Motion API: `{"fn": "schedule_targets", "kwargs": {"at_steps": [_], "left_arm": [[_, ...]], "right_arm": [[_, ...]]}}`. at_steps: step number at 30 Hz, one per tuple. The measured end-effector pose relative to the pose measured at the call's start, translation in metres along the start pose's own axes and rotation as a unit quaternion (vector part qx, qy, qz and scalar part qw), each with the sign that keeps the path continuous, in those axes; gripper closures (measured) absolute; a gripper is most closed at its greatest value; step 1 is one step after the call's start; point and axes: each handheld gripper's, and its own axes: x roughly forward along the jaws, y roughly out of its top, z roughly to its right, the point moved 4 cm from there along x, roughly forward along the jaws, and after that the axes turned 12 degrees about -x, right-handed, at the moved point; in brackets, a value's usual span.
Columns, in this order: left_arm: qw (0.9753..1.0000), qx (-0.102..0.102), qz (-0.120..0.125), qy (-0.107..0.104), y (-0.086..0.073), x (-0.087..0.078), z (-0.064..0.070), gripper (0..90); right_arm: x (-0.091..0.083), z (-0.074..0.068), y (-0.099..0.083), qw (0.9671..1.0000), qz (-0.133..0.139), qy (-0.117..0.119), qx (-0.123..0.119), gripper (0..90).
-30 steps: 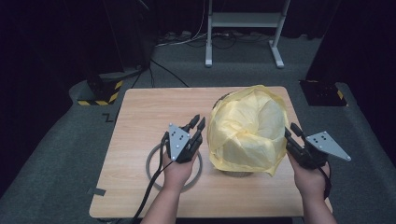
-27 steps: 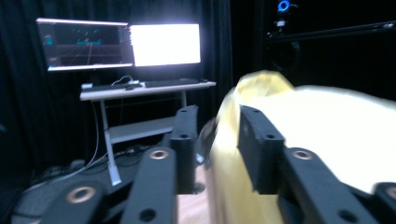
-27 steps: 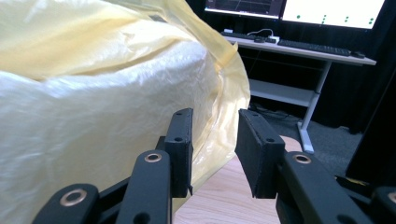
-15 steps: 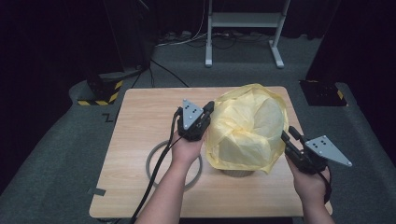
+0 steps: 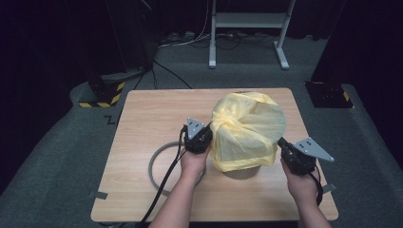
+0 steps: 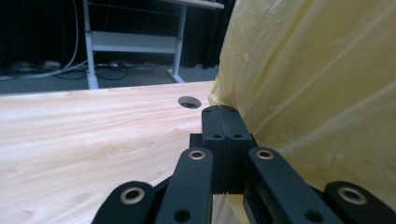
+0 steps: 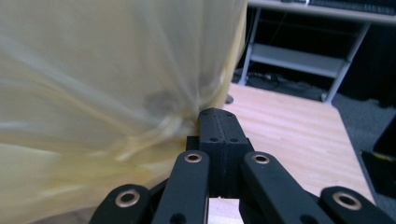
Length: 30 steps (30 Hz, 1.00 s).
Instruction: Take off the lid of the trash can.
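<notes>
We look down on a pale wooden worktop (image 5: 142, 123) with a person's two forearms coming in from the near edge, each hand holding a set of black tongs. A yellow plastic bag (image 5: 247, 130) sits right of the worktop's middle, draped over a round bin (image 5: 242, 172) whose base peeks out below the bag's hem. The left tongs (image 5: 209, 130) are at the bag's left side, near its top; their jaws are pressed together, and in the left gripper view a fold of the yellow film (image 6: 303, 93) lies right against them, so we take them to be pinching the bag. The right tongs (image 5: 280, 142) meet the bag's lower right side, jaws likewise closed, with gathered, creased film (image 7: 116, 93) bunched at their tips. A grey ring (image 5: 157, 164) lies flat on the worktop, partly under the left forearm. Cables trail back from both tongs.
</notes>
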Motion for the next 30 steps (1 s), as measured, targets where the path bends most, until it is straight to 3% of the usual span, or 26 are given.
{"fn": "schedule_targets", "kwargs": {"at_steps": [5, 7, 10, 12, 15, 18, 20, 24, 26, 27, 30], "left_arm": [[0.9996, 0.026, 0.006, -0.005, -0.007, -0.013, 0.006, 90.0], [0.9989, 0.045, 0.013, -0.004, -0.013, -0.022, 0.013, 90.0], [0.9982, 0.056, 0.021, -0.007, -0.025, -0.037, 0.025, 90.0], [0.9966, 0.076, 0.030, -0.008, -0.035, -0.046, 0.036, 89.9], [0.9924, 0.115, 0.044, 0.002, -0.044, -0.057, 0.049, 89.8], [0.9917, 0.121, 0.044, -0.003, -0.046, -0.065, 0.054, 89.1], [0.9913, 0.124, 0.044, -0.001, -0.047, -0.069, 0.055, 88.5], [0.9920, 0.118, 0.043, 0.011, -0.042, -0.075, 0.047, 78.4], [0.9921, 0.107, 0.064, 0.014, -0.036, -0.085, 0.043, 74.2], [0.9907, 0.106, 0.083, 0.020, -0.031, -0.091, 0.040, 74.1], [0.9879, 0.107, 0.108, 0.031, -0.022, -0.099, 0.033, 75.9]], "right_arm": [[0.003, 0.006, 0.003, 1.0000, 0.002, -0.002, -0.004, 86.5], [-0.007, 0.011, 0.005, 0.9997, 0.011, -0.018, 0.008, 75.2], [-0.028, 0.015, 0.004, 0.9991, 0.027, -0.031, 0.010, 74.1], [-0.039, 0.013, 0.003, 0.9989, 0.034, -0.032, 0.008, 74.2], [-0.043, 0.011, 0.005, 0.9985, 0.036, -0.042, 0.001, 79.0], [-0.032, 0.016, 0.006, 0.9985, 0.039, -0.033, 0.020, 82.9], [-0.015, 0.021, 0.009, 0.9987, 0.039, -0.026, 0.019, 83.2], [0.018, 0.031, 0.018, 0.9995, 0.031, -0.010, 0.008, 74.5], [0.018, 0.032, 0.019, 0.9995, 0.025, -0.017, 0.002, 71.6], [0.013, 0.031, 0.019, 0.9994, 0.028, -0.020, 0.004, 70.7], [-0.005, 0.026, 0.014, 0.9988, 0.036, -0.033, 0.002, 68.7]]}}
